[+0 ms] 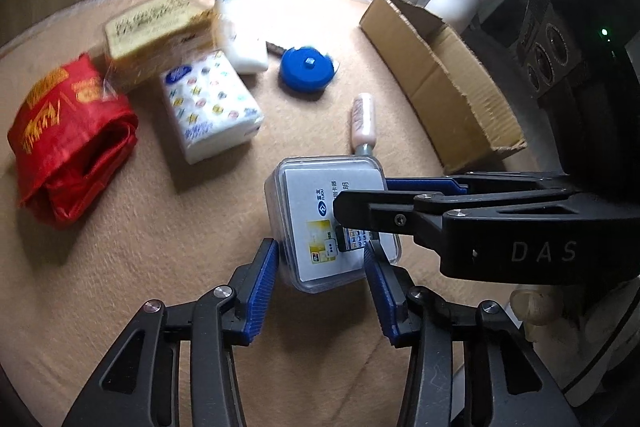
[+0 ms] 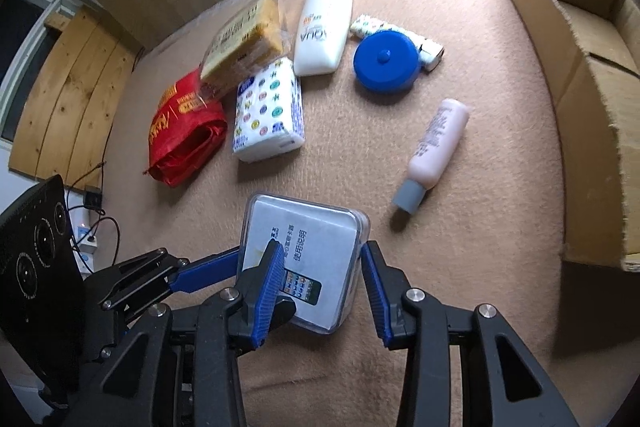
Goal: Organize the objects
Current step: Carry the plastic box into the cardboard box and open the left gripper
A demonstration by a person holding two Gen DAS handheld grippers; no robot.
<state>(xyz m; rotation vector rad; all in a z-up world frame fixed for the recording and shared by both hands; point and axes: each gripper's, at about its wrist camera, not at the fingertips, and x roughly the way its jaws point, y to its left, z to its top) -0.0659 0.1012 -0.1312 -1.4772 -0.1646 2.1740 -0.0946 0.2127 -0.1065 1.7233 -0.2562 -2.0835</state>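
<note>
Near centre of the tan carpeted floor (image 2: 480,227): clear square plastic case (image 1: 326,223), clamped by both the left tool (image 1: 320,267) and the right tool (image 2: 320,279). Far right: open cardboard box (image 2: 580,87), apparently unfilled. Six other items remain scattered.

Both wrist views look steeply down – sharing the carpet (image 1: 120,267).

We have the case (image 2: 300,263) nearest us on the carpet (image 2: 460,287), between both grippers' jaws. Just right of it and further off lies the small bottle (image 2: 436,147), cap toward us. Beyond that we see the round tin (image 2: 386,61), and left of it the big bottle (image 2: 324,31). The tissue pack (image 2: 268,115) sits left of centre, bread (image 2: 244,43) behind it, the bag (image 2: 186,135) leftmost. The carton (image 2: 580,75) stands along the right.
</note>
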